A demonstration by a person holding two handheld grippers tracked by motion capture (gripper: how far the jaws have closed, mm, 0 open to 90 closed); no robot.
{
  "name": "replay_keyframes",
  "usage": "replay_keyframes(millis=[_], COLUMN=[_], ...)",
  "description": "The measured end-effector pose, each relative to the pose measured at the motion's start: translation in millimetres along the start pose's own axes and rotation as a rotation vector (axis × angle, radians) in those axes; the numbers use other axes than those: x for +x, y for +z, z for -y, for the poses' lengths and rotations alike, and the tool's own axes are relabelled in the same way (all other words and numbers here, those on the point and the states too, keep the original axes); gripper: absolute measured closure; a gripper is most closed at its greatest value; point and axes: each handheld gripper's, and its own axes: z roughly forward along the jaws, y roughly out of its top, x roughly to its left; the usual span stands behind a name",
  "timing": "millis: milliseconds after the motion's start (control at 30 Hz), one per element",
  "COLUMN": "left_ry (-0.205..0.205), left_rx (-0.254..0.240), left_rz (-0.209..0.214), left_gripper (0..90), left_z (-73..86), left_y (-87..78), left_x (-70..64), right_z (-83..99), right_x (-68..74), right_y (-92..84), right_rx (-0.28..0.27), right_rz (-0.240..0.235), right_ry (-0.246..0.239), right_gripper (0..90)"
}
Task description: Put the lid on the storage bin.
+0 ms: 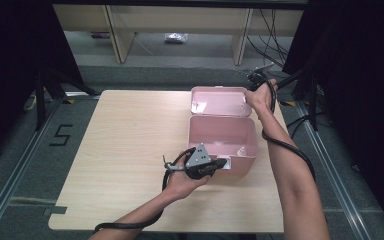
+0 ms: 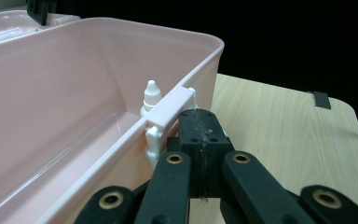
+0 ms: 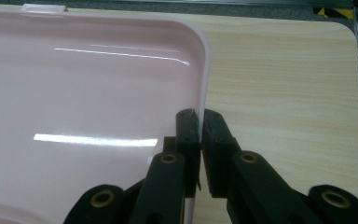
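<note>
1. The pink plastic storage box (image 1: 222,137) stands on the right half of the wooden desk (image 1: 130,150), open, with its lid (image 1: 219,101) swung back past the hinge toward the far edge.
2. The left gripper (image 2: 200,135) has its jaws fully together, holding nothing. Its tips rest against the box's near wall just beside the white latch (image 2: 168,116).
3. The right gripper (image 3: 199,140) has its jaws almost together, pinching the thin right rim of the lid between the pads.
4. In the left gripper view, a small white dropper bottle (image 2: 151,95) stands upright inside the box, close to the latch wall.
5. The box looks light, stiff and glossy, so it will likely slide on the desk if pushed. The thin lid rim is a fair hold but probably slippery, and may flex under a hard squeeze.
6. The box's long axis runs left to right across the desk. Its mouth faces up, and the inner face of the lid faces up and toward the person.
</note>
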Motion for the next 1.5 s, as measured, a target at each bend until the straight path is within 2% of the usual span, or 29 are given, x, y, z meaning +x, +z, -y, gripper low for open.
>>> replay_keyframes(millis=[100,133,200,233,267,300,400,433,500,533,567,600,633,767,833,900,933,967,1033,1067,1100,1133,1167,1233,1300,1333,1433,1467,1500], left_ry=[0.000,0.000,0.000,-0.002,-0.002,-0.001,0.001,0.001,0.000,0.003,0.003,0.003,0.003,0.003,0.002,0.003,0.002,0.002,0.003,0.006,0.006,0.006,0.005,0.005,0.003,0.004,0.002,0.001,0.001], left_rx=[0.000,-0.001,0.000,-0.002,-0.002,-0.003,-0.004,-0.003,-0.003,-0.002,-0.002,-0.002,-0.001,-0.001,-0.002,-0.001,-0.002,-0.002,0.000,0.001,0.002,0.002,0.002,0.004,0.004,0.003,0.002,0.002,0.002], left_rz=[-0.001,-0.001,-0.002,-0.002,-0.002,-0.001,-0.001,-0.001,0.000,-0.001,-0.001,0.000,0.000,-0.001,-0.002,-0.002,-0.002,-0.002,-0.003,-0.003,-0.003,-0.003,-0.003,-0.002,-0.002,-0.002,-0.001,-0.001,-0.001], left_gripper=[90.0,90.0,90.0,90.0,90.0,90.0,90.0,90.0,90.0,90.0,90.0,90.0,90.0,90.0,90.0,90.0,90.0,90.0,90.0,90.0,90.0,90.0,90.0,90.0,90.0,90.0,90.0,90.0,90.0], left_z=[0.0,0.0,0.0,0.0,0.0,0.0,-0.2,-0.1,-0.1,-0.2,-0.1,-0.1,-0.2,-0.4,-0.4,-0.4,-0.4,-0.4,-0.6,-0.7,-0.8,-0.8,-0.8,-0.9,-0.9,-0.9,-0.9,-0.9,-0.9], left_y=[0.1,0.1,0.1,0.3,0.3,0.4,0.5,0.5,0.5,0.5,0.5,0.5,0.5,0.5,0.6,0.6,0.6,0.6,0.5,0.7,0.7,0.7,0.7,0.7,0.7,0.8,0.9,1.0,1.0], left_x=[-0.2,-0.2,-0.3,-0.6,-0.6,-0.5,-0.7,-0.8,-0.9,-0.7,-0.7,-0.7,-0.7,-0.9,-0.9,-1.0,-1.0,-1.0,-0.6,-0.5,-0.5,-0.5,-0.4,-0.3,-0.2,-0.1,-0.1,-0.1,-0.1], right_z=[-0.1,-0.2,0.1,-0.4,-0.4,-0.2,-1.4,-0.8,-1.7,-1.7,-1.0,-1.6,-1.6,-1.5,-0.8,-0.3,-0.7,-0.7,-0.1,-0.4,0.1,-0.2,-0.3,0.1,0.5,1.1,2.2,2.9,2.9], right_x=[-2.0,2.4,2.1,-0.7,-0.7,1.1,-0.5,2.7,0.1,0.1,3.8,1.0,0.8,1.0,3.6,4.3,2.9,2.9,4.8,3.0,5.2,3.4,3.0,3.6,2.8,3.8,2.8,4.3,3.4], right_y=[-1.9,-3.1,-4.5,-7.0,-7.0,-8.5,-13.4,-16.0,-17.4,-18.3,-20.6,-20.8,-21.9,-26.5,-29.3,-32.1,-32.4,-32.4,-36.2,-38.0,-38.7,-40.0,-40.8,-43.2,-44.9,-45.8,-49.2,-50.0,-51.0], right_rx=[-0.026,-0.030,-0.024,-0.049,-0.049,-0.044,-0.076,-0.070,-0.087,-0.093,-0.081,-0.096,-0.101,-0.116,-0.111,-0.119,-0.131,-0.131,-0.134,-0.151,-0.157,-0.160,-0.169,-0.170,-0.181,-0.183,-0.196,-0.199,-0.203], right_rz=[0.009,-0.002,0.002,0.006,0.006,0.002,0.004,0.001,-0.001,-0.001,-0.004,-0.001,-0.007,-0.010,-0.009,-0.007,-0.008,-0.008,-0.015,-0.013,-0.018,-0.015,-0.012,-0.016,-0.017,-0.019,-0.019,-0.023,-0.022], right_ry=[-0.039,0.019,0.012,-0.041,-0.041,-0.017,-0.056,-0.013,-0.056,-0.058,-0.004,-0.048,-0.052,-0.059,-0.028,-0.025,-0.049,-0.049,-0.028,-0.065,-0.035,-0.068,-0.077,-0.065,-0.076,-0.060,-0.083,-0.063,-0.079], right_gripper=[87.1,87.1,87.1,87.2,87.2,87.4,87.7,87.7,87.8,87.8,88.0,88.0,88.0,88.1,88.2,88.2,88.3,88.3,88.4,88.4,88.4,88.5,88.5,88.6,88.7,88.7,88.8,88.9,88.9])
